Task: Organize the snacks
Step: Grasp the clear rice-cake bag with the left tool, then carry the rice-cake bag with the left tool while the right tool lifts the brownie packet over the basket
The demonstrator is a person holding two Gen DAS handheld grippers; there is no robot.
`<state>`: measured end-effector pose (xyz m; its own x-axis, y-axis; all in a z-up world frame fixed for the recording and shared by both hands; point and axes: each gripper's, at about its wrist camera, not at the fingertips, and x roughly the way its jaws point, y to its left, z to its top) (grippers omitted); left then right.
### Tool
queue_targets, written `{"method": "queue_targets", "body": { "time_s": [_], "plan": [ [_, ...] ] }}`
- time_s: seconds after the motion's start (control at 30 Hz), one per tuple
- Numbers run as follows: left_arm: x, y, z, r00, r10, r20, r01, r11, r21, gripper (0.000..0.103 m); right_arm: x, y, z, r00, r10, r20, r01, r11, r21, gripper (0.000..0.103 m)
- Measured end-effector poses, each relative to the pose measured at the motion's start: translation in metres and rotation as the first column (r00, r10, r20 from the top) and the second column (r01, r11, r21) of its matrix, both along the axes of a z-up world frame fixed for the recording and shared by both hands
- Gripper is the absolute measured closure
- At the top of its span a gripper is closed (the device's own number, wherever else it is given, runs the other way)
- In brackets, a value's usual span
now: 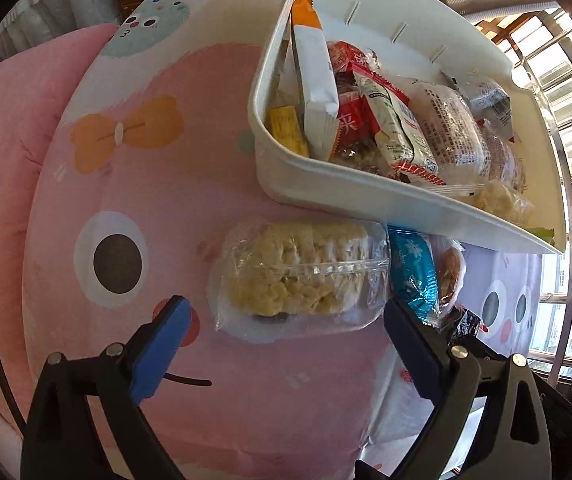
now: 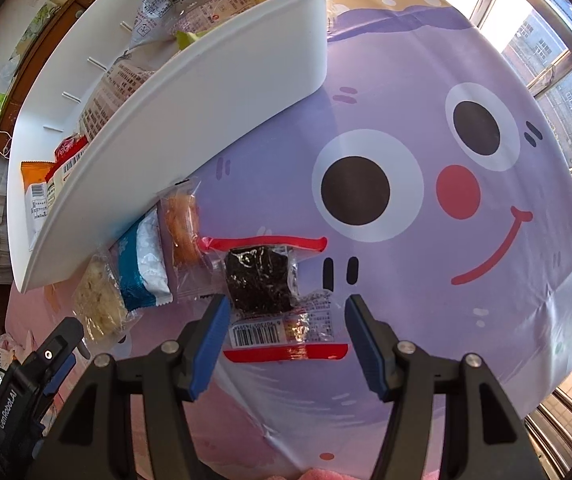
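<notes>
Most of the snacks are already packed standing on edge in the white plastic bin (image 1: pixel 366 196), so this looks like the tail end of the job, with four packets left lying in a row on the cartoon bedsheet (image 1: pixel 134 184) right along the bin's front wall. The left gripper (image 1: pixel 286 344) has its blue-padded jaws spread wide with nothing between them, lined up on either side of the clear-wrapped puffed rice cake (image 1: pixel 298 272), which sits just ahead of the fingertips and isn't touched yet. That framing suggests the rice cake is its next pick. Next to it are a blue foil packet (image 1: pixel 412 272) and a clear packet with an orange-brown pastry (image 2: pixel 184 224). The right gripper (image 2: pixel 286 312) is also wide open and holding nothing, hovering over the seaweed-wrapped snack in the red-edged clear wrapper (image 2: pixel 262 280), barcode end pointing back at the camera. Its left pad looks very close to the wrapper's edge, but contact can't be confirmed. The crinkly wrappers will probably slip, so gripping the solid middle seems safer than the loose sealed ends.
</notes>
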<state>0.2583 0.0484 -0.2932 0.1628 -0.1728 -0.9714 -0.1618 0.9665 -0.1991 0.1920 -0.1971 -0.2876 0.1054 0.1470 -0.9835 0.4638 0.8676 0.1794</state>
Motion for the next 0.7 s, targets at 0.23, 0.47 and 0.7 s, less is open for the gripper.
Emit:
{"method": "queue_targets", "body": {
  "time_s": [0.23,0.47,0.7],
  "plan": [
    [0.01,-0.013,-0.017,1.0,0.002,-0.027,-0.001,0.999,0.048,0.006,0.003,0.013,-0.006,0.998,0.056,-0.003,-0.056,0.997,-0.062,0.043],
    [0.019,-0.024,-0.033,0.999,0.001,-0.053,0.003,0.998,0.07,0.005,0.006,0.027,-0.005,0.995,0.103,-0.016,-0.104,0.991,-0.083,0.041],
    [0.027,-0.04,-0.042,0.997,-0.018,-0.069,0.024,0.996,0.086,0.007,0.017,0.033,-0.016,0.993,0.109,-0.036,-0.111,0.992,-0.067,0.041]
  ]
}}
